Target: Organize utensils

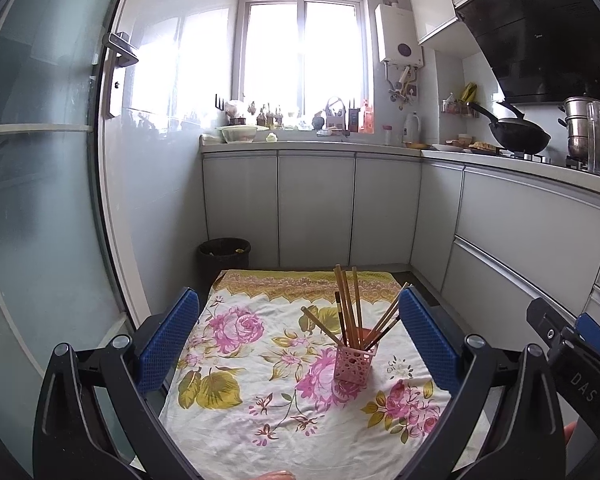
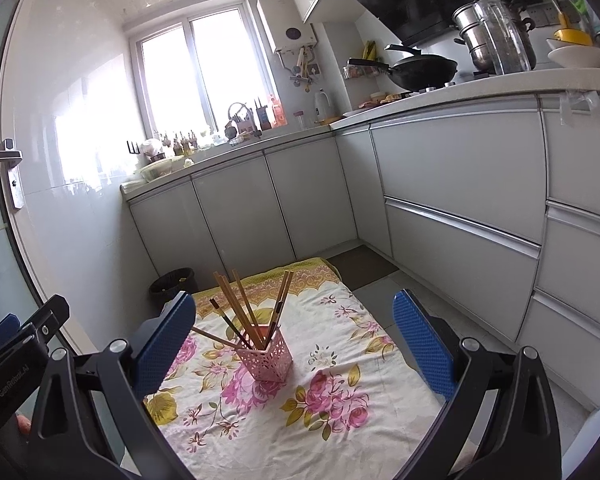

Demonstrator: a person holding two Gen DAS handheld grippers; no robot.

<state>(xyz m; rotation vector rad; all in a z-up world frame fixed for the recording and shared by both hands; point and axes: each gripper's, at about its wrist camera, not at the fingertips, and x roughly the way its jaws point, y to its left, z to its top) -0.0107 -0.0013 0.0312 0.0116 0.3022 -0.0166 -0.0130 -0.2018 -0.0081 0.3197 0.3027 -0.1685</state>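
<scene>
A pink perforated holder [image 1: 355, 365] [image 2: 267, 359] stands upright on a floral cloth [image 1: 260, 380] [image 2: 340, 392] covering a small table. Several wooden chopsticks [image 1: 350, 308] [image 2: 242, 312] stick out of it, fanned in different directions. My left gripper [image 1: 300, 344] is open and empty, hovering above the near part of the cloth, with the holder ahead between its blue pads. My right gripper [image 2: 296, 340] is open and empty too, framing the holder from the right side. Each gripper's body shows at the edge of the other's view.
A dark waste bin [image 1: 224, 254] [image 2: 173, 285] sits on the floor beyond the table's far left corner. Grey cabinets [image 1: 316, 208] [image 2: 460, 184] line the back and right. A wok [image 1: 518, 134] and steel pot [image 2: 488, 36] are on the stove. A glass door [image 1: 40, 200] is at left.
</scene>
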